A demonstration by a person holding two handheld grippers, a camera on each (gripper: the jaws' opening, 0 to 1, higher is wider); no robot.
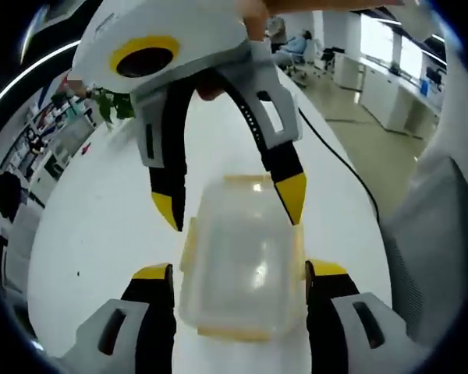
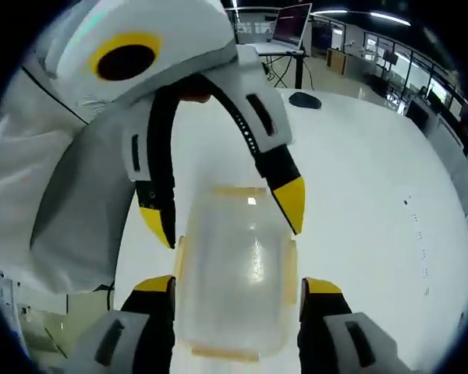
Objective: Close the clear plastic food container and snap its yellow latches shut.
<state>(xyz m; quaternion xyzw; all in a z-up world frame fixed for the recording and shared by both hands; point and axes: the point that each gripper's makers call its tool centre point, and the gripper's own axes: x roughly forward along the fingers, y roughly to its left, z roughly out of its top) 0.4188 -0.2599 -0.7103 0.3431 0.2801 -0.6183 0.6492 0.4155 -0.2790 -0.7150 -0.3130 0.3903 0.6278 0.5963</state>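
Container: a clear plastic food container (image 1: 240, 261) with its lid on is seen lying flat on the white bench (image 1: 101, 226), between the fingers of both grippers.
Long axis: it runs straight ahead along the fingers in both views, from one gripper toward the other.
Latches: pale yellow latches (image 1: 189, 243) are seen along the container's edges; whether they are snapped down cannot be told.
Left gripper (image 1: 240, 271): its yellow-tipped fingers are spread, one on each long side of the container's near end, just beside the walls.
Right gripper (image 2: 236, 287): its fingers are spread likewise, flanking the opposite end.
Pose: each gripper is held low over the bench, facing the other head-on, tips angled down at the container's far end.
Surroundings: a black cable (image 1: 339, 160) lies on the bench beyond the fingers.
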